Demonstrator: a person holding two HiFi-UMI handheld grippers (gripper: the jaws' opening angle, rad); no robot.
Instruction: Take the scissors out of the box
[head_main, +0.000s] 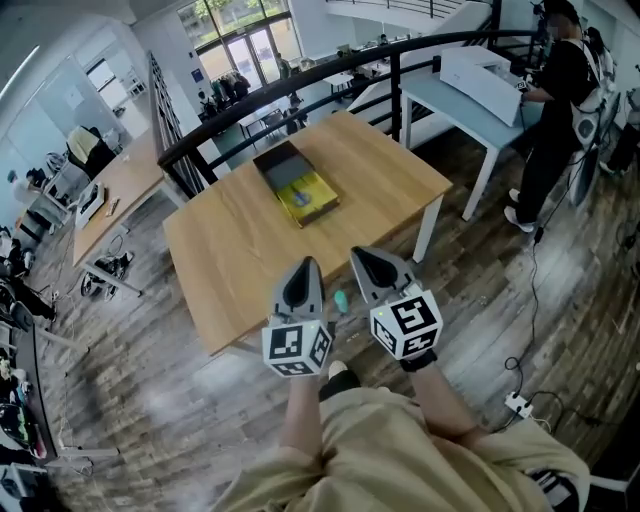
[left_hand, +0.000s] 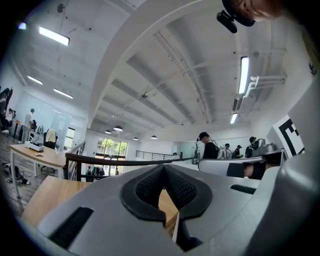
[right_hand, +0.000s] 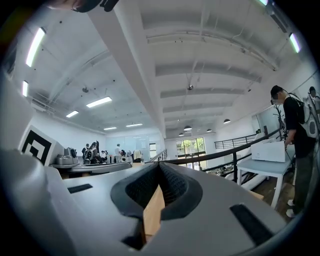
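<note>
On the wooden table lies an open box, far of the middle: a dark half and a yellow half with a small bluish-grey thing on it, too small to make out as scissors. Both grippers hover level at the table's near edge, well short of the box. My left gripper has its jaws together and holds nothing. My right gripper is beside it, also shut and empty. The box does not show in either gripper view.
A black railing runs behind the table. A person stands at a white table at the back right. Another wooden table stands at the left. A small teal thing lies below the near table edge. A power strip lies on the floor at the right.
</note>
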